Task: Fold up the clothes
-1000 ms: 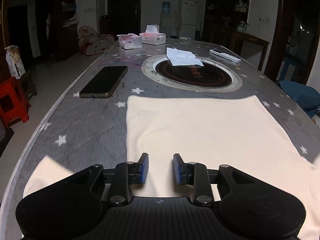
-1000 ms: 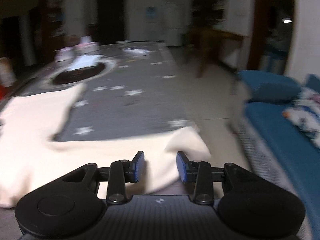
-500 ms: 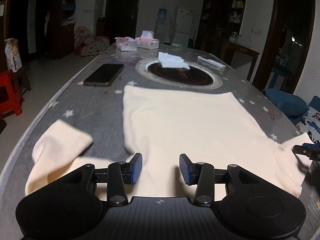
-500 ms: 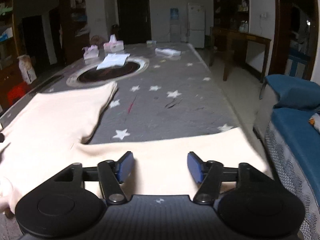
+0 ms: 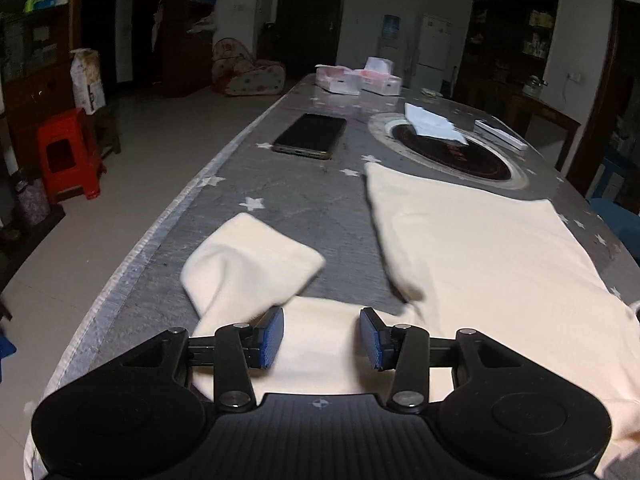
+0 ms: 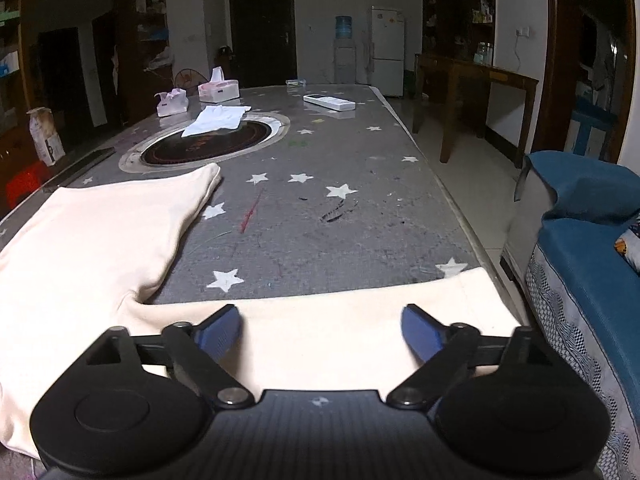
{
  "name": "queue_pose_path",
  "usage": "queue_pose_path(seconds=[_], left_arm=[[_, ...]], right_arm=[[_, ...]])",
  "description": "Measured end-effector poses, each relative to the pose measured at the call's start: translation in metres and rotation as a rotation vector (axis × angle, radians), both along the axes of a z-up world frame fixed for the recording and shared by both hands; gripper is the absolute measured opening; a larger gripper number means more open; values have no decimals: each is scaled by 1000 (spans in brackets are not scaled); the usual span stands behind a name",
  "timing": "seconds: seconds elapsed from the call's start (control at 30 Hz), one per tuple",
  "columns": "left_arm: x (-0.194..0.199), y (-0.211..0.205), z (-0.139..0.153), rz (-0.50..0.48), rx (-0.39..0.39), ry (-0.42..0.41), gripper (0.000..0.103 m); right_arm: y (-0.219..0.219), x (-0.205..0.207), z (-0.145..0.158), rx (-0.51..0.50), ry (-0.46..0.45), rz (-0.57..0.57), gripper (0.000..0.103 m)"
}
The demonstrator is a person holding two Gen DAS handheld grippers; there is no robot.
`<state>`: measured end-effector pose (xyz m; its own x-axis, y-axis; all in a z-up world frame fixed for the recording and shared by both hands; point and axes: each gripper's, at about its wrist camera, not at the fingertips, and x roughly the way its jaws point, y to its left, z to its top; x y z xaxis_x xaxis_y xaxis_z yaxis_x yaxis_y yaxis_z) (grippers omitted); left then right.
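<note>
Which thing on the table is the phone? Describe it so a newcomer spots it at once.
Start at the round dark hotplate set into the star-patterned table. Just left of it, near the table's left edge, lies the phone, flat and beyond the cream garment. It is the only black glossy slab; the tissue boxes and the remote are white.

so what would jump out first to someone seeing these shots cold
The cream garment spread over the near end of the star-patterned table, one sleeve out toward the left edge. Beyond it, a round dark inset with white paper on it, and a dark phone nearby.
</note>
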<state>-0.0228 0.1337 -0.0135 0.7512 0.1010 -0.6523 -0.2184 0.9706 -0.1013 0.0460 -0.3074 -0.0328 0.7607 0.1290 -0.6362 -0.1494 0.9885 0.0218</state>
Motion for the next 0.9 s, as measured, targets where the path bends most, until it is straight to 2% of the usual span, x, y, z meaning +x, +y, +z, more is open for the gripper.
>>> queue_pose_path(seconds=[0.13, 0.23, 0.33, 0.47, 0.57, 0.7, 0.9], left_arm=[[-5, 16, -1, 136, 71, -22, 46], [-14, 35, -5, 247, 72, -22, 45], [-22, 49, -7, 335, 119, -13, 46], [-31, 62, -4, 402, 111, -12, 46], [-34, 54, 2, 352, 79, -32, 46], [-27, 27, 3, 221, -6, -41, 46], [-10, -20, 1, 42, -61, -64, 46]], right_arm=[[1, 1, -2, -5, 13, 1, 103], [2, 2, -2, -9, 18, 5, 103], [2, 1, -2, -7, 18, 5, 103], [2, 1, -3, -8, 17, 5, 103], [2, 1, -3, -8, 17, 5, 103], [2, 2, -4, -7, 17, 6, 103], [2, 1, -4, -6, 17, 6, 103]])
